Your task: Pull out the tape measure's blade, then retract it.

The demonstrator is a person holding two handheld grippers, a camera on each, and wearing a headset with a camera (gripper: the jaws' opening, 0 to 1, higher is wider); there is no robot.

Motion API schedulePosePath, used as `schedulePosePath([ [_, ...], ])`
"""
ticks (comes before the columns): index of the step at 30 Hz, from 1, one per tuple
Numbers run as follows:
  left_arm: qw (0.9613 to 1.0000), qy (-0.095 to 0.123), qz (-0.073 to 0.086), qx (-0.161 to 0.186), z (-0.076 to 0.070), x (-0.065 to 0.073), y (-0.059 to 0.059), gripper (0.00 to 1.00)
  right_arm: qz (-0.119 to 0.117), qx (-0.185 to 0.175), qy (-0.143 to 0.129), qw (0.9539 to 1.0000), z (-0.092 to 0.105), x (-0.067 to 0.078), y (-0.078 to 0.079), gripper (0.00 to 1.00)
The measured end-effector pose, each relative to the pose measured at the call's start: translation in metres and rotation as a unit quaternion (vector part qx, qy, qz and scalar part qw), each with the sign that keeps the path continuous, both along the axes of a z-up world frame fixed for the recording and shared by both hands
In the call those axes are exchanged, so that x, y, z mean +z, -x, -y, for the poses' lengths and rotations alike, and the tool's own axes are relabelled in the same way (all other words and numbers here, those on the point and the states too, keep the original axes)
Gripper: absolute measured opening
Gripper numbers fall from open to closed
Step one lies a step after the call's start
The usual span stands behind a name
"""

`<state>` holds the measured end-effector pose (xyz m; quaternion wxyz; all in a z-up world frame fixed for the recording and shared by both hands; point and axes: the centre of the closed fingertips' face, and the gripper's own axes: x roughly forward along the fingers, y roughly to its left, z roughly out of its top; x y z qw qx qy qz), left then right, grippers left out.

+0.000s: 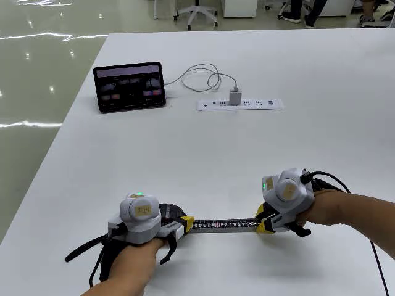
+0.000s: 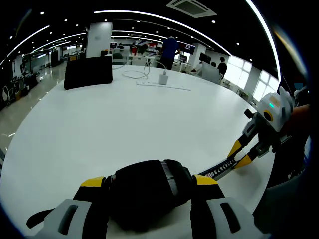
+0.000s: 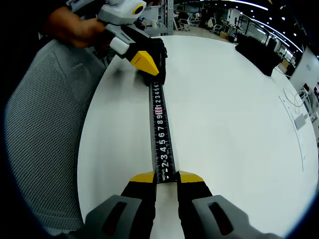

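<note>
Bare table (image 1: 247, 154) spreads beyond the stretched blade (image 1: 223, 224); tablet (image 1: 129, 86), cable (image 1: 200, 75) and power strip (image 1: 241, 104) stand far back.

tape measure case (image 2: 149, 194): black, rounded, sitting low on the white table (image 1: 203, 154). blade (image 3: 159, 129): black with white numerals, partly drawn out, straight and taut, printed face up, running level just over the tabletop away from the case.
</note>
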<state>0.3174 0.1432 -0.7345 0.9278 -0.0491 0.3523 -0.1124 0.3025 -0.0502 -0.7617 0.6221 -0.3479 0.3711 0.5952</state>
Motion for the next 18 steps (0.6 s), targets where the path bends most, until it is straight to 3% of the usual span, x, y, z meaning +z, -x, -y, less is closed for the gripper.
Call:
schedulePosePath([
  [18,1.0000,0.001,-0.001,0.000,0.000,0.000,0.000,0.63,0.004,0.000,-0.009,1.0000,-0.014,-0.001,-0.001,0.11],
])
